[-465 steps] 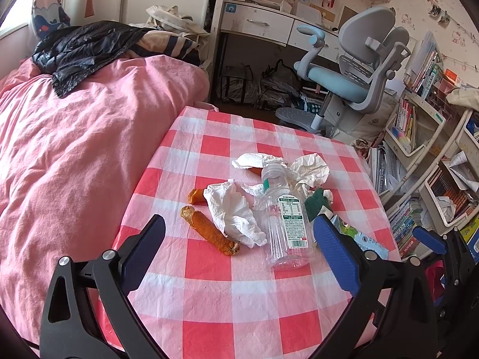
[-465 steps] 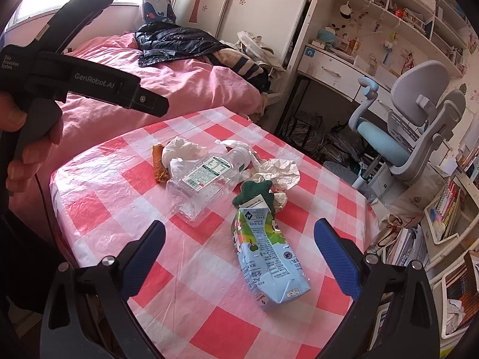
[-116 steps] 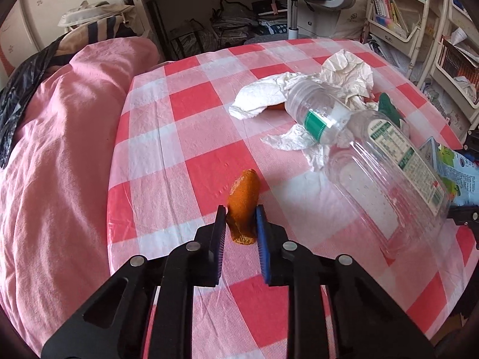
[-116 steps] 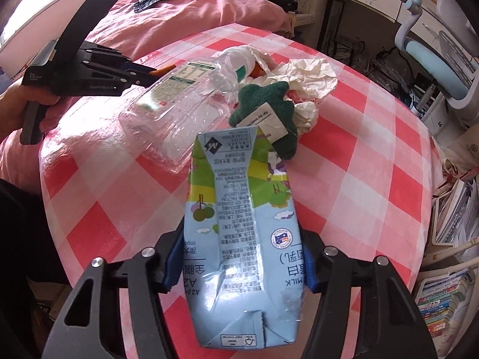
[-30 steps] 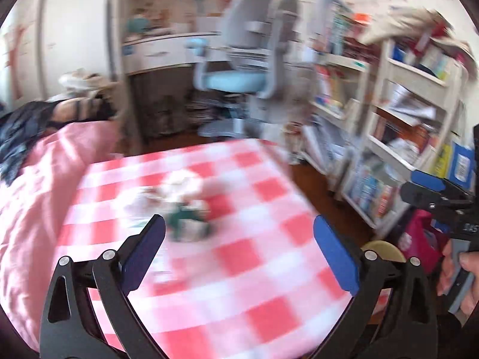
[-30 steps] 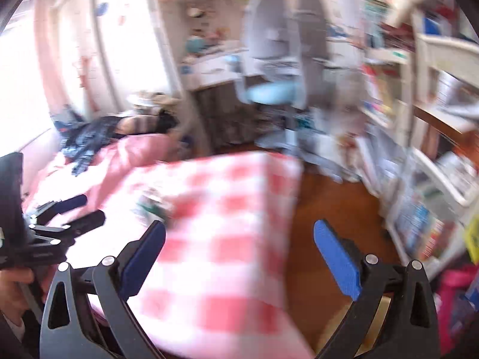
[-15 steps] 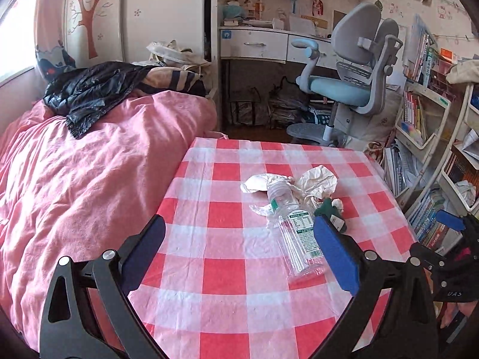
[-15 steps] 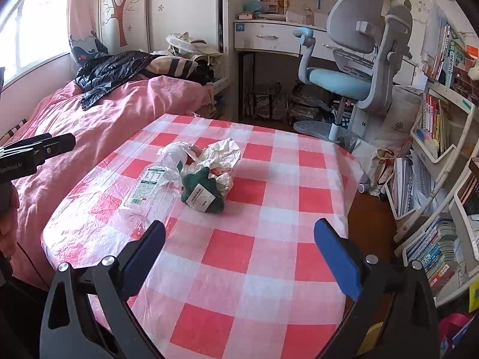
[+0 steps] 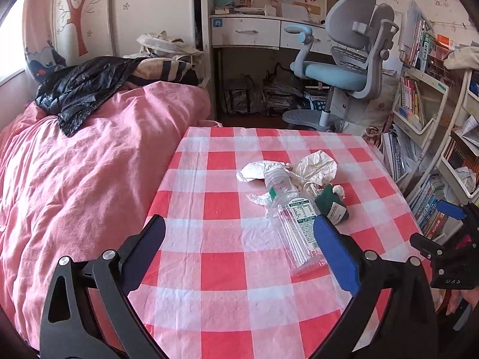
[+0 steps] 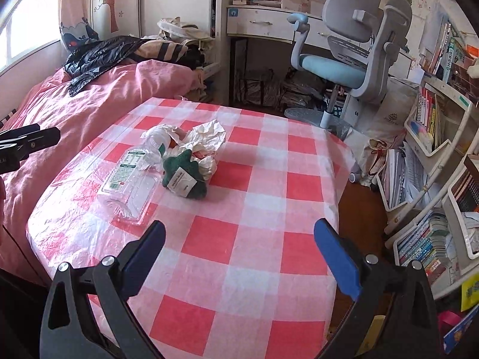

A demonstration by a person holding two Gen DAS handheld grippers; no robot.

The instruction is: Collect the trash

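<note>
A clear, crushed plastic bottle (image 9: 295, 218) with a green neck band and a white-and-green printed label, its text too small to read, lies on its side at centre right of the left wrist view, on the red-and-white checked tablecloth (image 9: 221, 269). Crumpled white paper (image 9: 317, 167) is heaped just behind its neck, and a dark green plush piece with a white tag (image 10: 183, 176) touches the bottle's side. The left gripper (image 9: 239, 245) hangs empty with its blue-padded fingers spread wide at the lower edge of the frame. The right gripper (image 10: 239, 246) is likewise spread wide and empty. Bookshelves (image 10: 431, 185) at the right edge hold upright books.
</note>
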